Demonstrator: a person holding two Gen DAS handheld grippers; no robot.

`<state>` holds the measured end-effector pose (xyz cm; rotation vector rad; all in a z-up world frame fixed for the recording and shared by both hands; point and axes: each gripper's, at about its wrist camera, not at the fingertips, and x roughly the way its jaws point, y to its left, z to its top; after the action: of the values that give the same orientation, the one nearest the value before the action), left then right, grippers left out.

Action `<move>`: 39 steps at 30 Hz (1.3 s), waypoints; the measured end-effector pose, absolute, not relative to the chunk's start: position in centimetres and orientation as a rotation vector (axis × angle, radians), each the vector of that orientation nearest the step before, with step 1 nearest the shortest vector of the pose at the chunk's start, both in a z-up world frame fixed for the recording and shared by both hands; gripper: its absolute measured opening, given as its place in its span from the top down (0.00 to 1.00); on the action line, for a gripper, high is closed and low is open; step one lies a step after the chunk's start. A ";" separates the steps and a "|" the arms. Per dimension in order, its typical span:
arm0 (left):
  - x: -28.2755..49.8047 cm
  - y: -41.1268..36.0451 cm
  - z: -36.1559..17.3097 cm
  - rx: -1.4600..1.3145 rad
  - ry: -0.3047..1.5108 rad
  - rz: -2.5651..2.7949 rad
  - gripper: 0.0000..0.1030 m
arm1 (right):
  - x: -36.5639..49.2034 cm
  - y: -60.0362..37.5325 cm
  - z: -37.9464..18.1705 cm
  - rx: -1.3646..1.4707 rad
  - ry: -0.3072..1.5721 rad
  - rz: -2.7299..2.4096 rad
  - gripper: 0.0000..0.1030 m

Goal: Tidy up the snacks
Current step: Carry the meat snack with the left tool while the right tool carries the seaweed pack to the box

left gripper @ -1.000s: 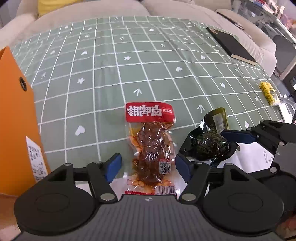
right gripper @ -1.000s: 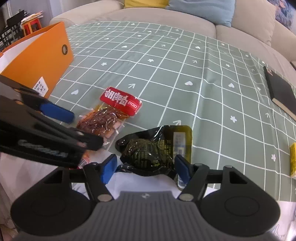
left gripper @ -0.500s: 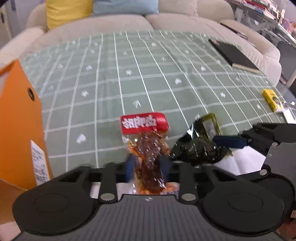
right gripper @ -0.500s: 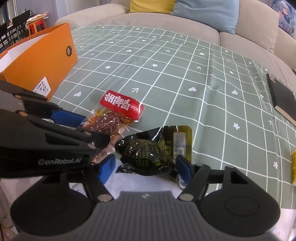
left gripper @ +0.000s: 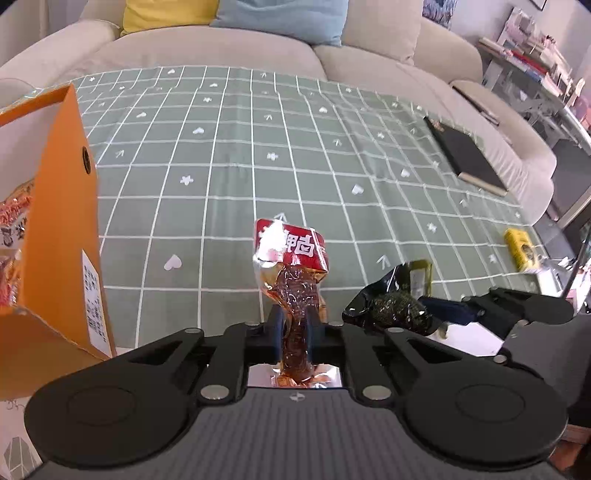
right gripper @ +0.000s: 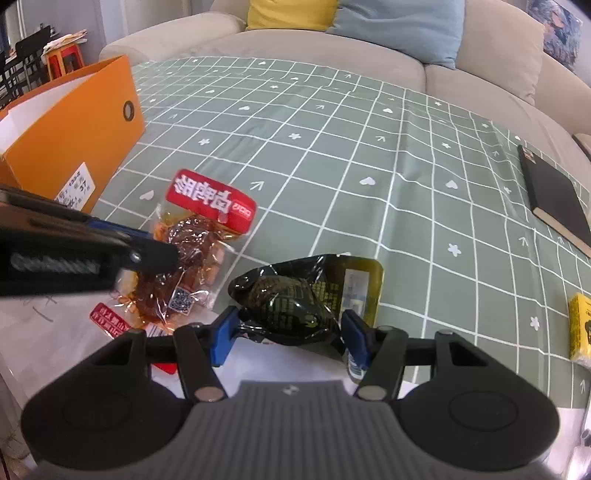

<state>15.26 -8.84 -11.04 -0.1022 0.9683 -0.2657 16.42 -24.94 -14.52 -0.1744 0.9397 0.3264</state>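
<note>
My left gripper (left gripper: 295,328) is shut on a clear snack packet with a red header (left gripper: 295,280) and holds it lifted, tilted up off the green checked cloth. The same red packet shows in the right wrist view (right gripper: 192,254) with the left gripper's arm (right gripper: 74,254) across it. My right gripper (right gripper: 290,334) is open, its blue pads either side of a dark green snack packet (right gripper: 295,299) that lies on the cloth. The dark packet also shows in the left wrist view (left gripper: 395,306). An orange box (left gripper: 62,229) stands open at the left with snacks inside.
A black notebook (left gripper: 465,158) lies at the far right of the cloth. A small yellow packet (right gripper: 580,328) lies near the right edge. White paper (right gripper: 48,339) lies at the near edge. A beige sofa with yellow and blue cushions (right gripper: 388,22) is behind.
My left gripper closed on the red-header packet and lifted it off the cloth. My right gripper stayed open around the dark green packet.
</note>
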 end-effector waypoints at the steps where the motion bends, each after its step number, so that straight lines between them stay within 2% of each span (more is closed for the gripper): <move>1: 15.2 -8.8 -10.8 -0.090 0.963 -0.267 0.93 | 16.4 -25.0 -14.4 -0.168 0.941 0.326 0.44; 17: 14.8 -7.9 -11.0 -0.291 1.025 -0.433 0.93 | 15.7 -23.5 -15.3 -0.245 0.930 0.358 0.45; 25: 15.1 -8.7 -11.0 -0.256 1.024 -0.398 0.90 | 15.5 -23.7 -15.3 -0.237 0.928 0.364 0.45; 29: 15.6 -9.1 -12.3 -0.245 1.091 -0.385 0.82 | 15.5 -23.7 -15.3 -0.231 0.929 0.369 0.45; 39: 15.0 -9.0 -13.6 -0.212 1.106 -0.348 0.81 | 15.4 -23.6 -15.3 -0.229 0.924 0.381 0.45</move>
<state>15.01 -9.04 -13.58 -0.2117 1.1059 -0.3480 15.36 -23.60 -15.33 -0.2288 0.9243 0.3813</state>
